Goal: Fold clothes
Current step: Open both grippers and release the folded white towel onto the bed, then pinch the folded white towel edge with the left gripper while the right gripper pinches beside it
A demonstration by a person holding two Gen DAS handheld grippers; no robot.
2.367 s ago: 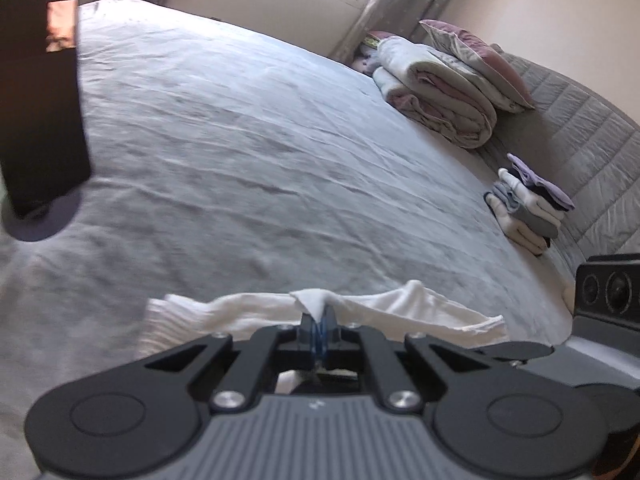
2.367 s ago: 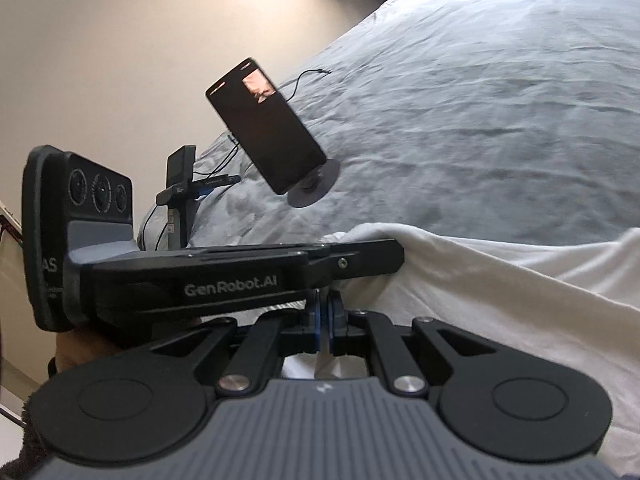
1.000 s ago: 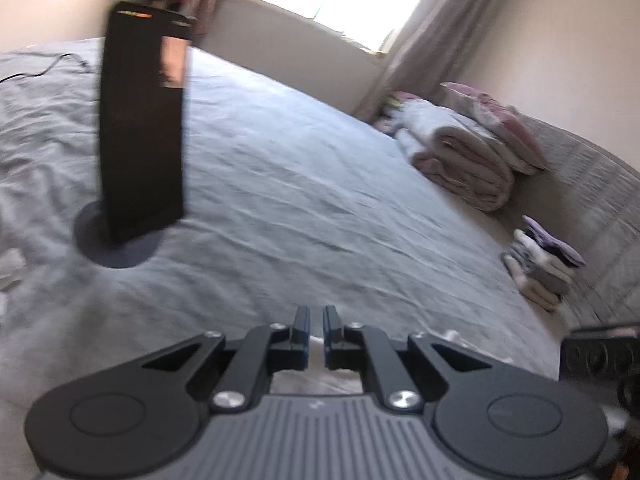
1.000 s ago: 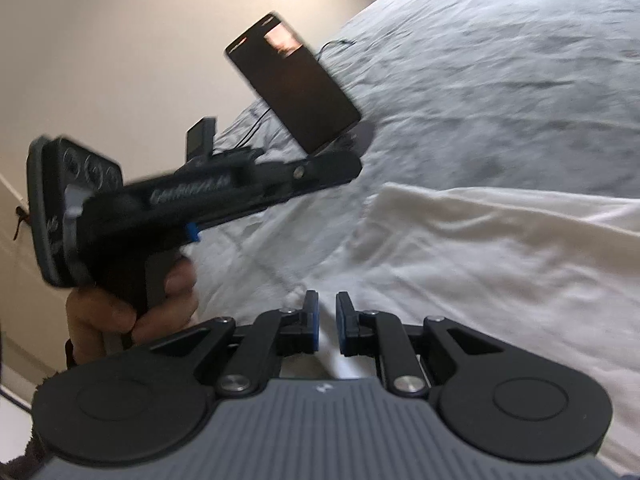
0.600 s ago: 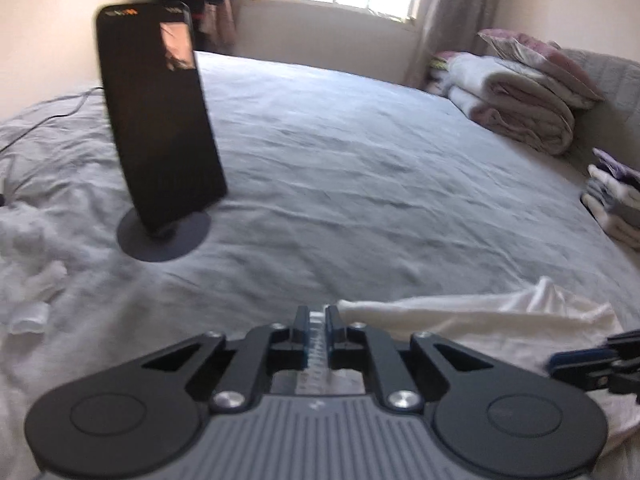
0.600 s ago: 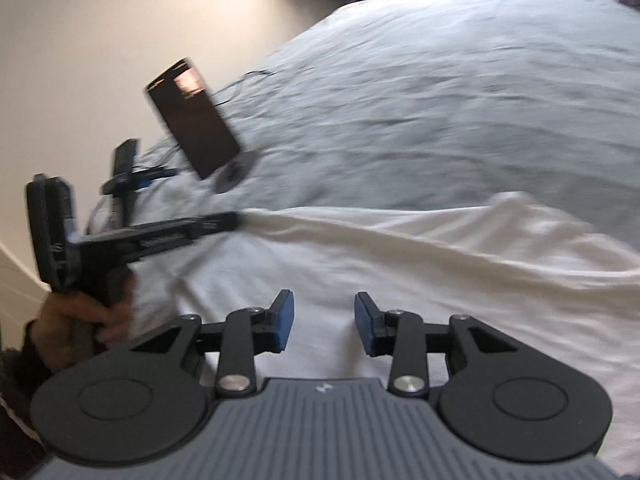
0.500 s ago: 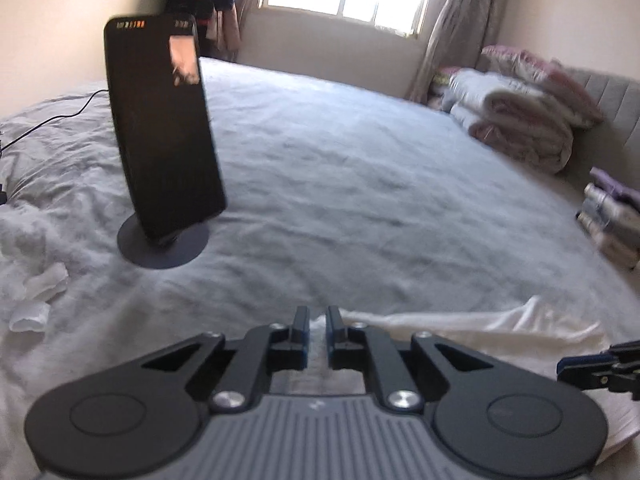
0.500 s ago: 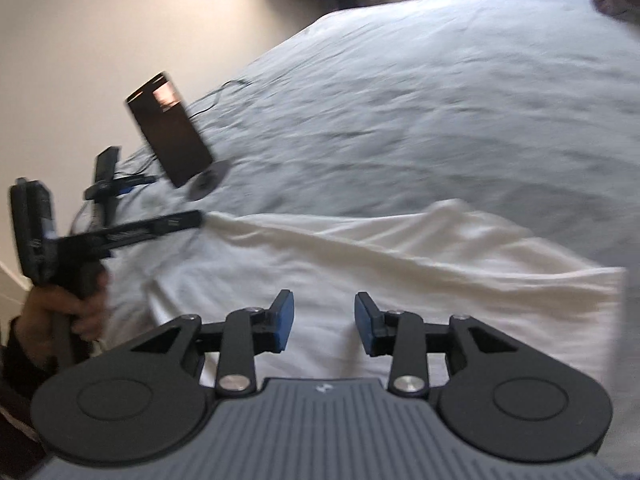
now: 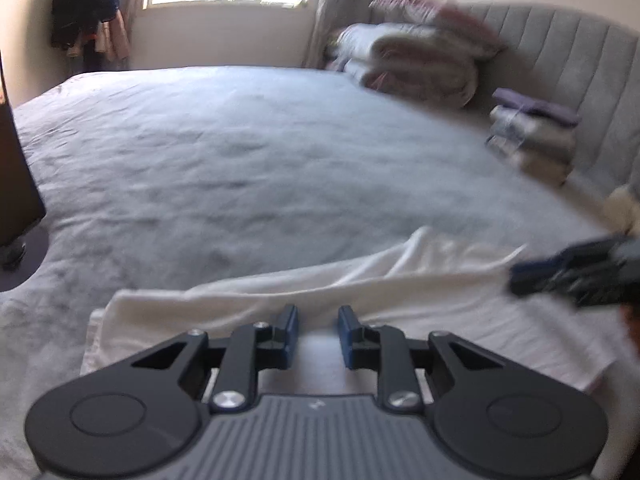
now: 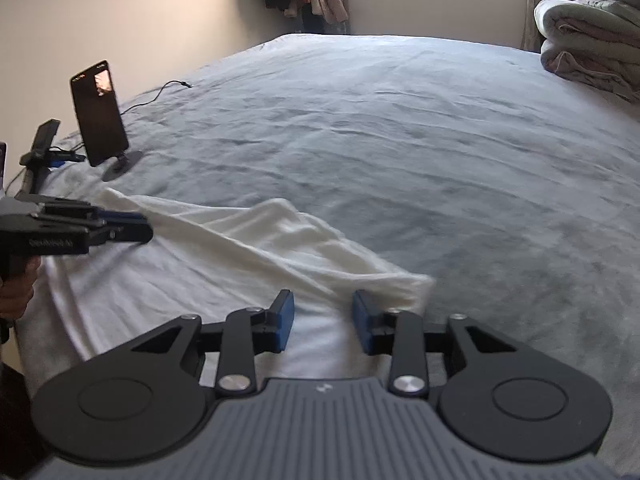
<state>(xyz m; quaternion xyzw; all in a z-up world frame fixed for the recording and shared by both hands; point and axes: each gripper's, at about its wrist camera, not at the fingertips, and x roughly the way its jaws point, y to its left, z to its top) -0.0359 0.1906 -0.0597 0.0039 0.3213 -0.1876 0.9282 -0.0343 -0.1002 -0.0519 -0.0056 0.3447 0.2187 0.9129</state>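
A white garment point(image 10: 224, 256) lies spread on the grey bed near its front edge, with a folded ridge running across it. My right gripper point(image 10: 322, 322) is open just above the garment's right end, nothing between its blue pads. The same white garment point(image 9: 400, 292) fills the lower part of the left wrist view. There my left gripper point(image 9: 318, 332) is open over the cloth's near left part, holding nothing. The left gripper point(image 10: 132, 226) also shows at the left of the right wrist view, over the garment's left edge, held by a hand point(image 10: 16, 284).
A phone on a round stand point(image 10: 98, 114) stands on the grey bed point(image 10: 400, 128) at the left, with a cable behind it. Folded quilts point(image 9: 416, 64) and a stack of folded clothes point(image 9: 532, 136) sit by the padded headboard point(image 9: 580, 64). A window is at the far wall.
Both grippers let go of the white garment and now stand open over it. The left one widened in the last half second and swung right. The garment lies flat on the bed.
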